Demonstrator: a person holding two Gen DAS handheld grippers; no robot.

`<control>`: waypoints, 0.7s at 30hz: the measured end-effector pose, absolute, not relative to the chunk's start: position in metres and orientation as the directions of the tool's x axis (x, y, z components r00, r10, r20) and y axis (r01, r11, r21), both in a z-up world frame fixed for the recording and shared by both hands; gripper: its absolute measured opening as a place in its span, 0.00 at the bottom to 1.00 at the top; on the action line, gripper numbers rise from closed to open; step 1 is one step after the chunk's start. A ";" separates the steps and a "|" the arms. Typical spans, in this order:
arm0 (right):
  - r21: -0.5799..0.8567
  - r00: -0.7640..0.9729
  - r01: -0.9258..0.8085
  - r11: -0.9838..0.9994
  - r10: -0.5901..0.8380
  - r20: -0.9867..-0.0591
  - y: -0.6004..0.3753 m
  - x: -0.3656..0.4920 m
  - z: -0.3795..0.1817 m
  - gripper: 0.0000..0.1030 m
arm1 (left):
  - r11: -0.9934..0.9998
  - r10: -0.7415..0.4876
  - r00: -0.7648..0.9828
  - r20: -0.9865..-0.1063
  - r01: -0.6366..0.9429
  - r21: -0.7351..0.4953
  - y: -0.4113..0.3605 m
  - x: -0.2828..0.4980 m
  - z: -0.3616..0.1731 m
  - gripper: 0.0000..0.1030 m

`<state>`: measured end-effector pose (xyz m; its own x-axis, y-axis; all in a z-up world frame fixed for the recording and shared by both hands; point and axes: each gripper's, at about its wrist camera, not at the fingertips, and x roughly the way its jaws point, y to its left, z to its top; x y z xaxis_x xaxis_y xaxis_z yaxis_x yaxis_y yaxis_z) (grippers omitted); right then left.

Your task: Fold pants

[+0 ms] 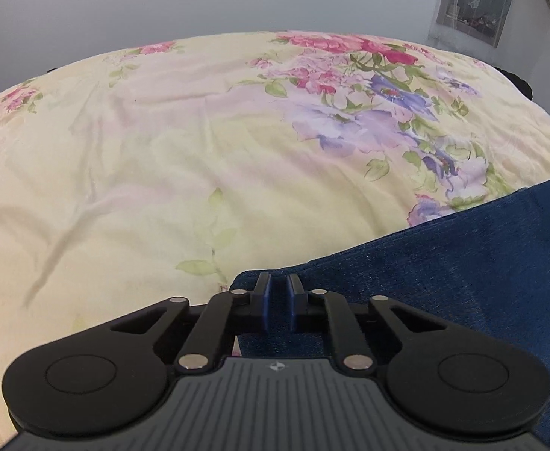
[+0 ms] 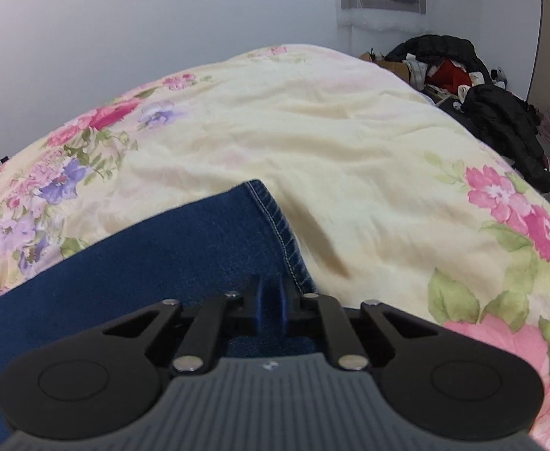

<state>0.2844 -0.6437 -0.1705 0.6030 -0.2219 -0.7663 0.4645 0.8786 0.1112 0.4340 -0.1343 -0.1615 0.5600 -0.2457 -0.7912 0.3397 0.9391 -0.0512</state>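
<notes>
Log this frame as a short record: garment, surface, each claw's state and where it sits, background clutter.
garment: blue jeans, lying flat, stitched hem visible
surface: floral bedspread
left claw: shut on the jeans' edge
right claw: shut on the jeans near the hem
background: pile of dark clothes beyond the bed

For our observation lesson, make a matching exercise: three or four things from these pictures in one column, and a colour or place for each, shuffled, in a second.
Things:
1. pants
2. bedspread
3. jacket
4. left gripper

Descriptions:
A. black, heaped beside the bed
B. pale yellow with flowers
C. at the corner of the blue fabric
D. dark blue denim, pale stitched hem

Pairs: 1-D, 2-B, 3-A, 4-C
</notes>
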 end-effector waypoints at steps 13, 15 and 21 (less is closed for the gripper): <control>0.045 0.629 0.458 0.888 -0.287 -0.723 -0.615 0.263 -0.148 0.04 | 0.917 -0.272 0.552 -0.788 0.396 -0.039 -0.131 0.389 -0.128 0.15; 0.055 0.659 0.412 0.910 -0.256 -0.707 -0.597 0.251 -0.139 0.04 | 0.918 -0.252 0.553 -0.794 0.396 -0.016 -0.132 0.367 -0.123 0.15; 0.066 0.723 0.184 0.981 -0.089 -0.685 -0.511 0.223 -0.136 0.04 | 0.914 -0.267 0.555 -0.788 0.405 -0.024 -0.131 0.312 -0.123 0.15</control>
<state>0.2231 -0.5107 -0.1358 0.7231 -0.0894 -0.6849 0.1838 0.9807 0.0661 0.3125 -0.1307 -0.1230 0.5549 -0.2668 -0.7880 0.4054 0.9138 -0.0239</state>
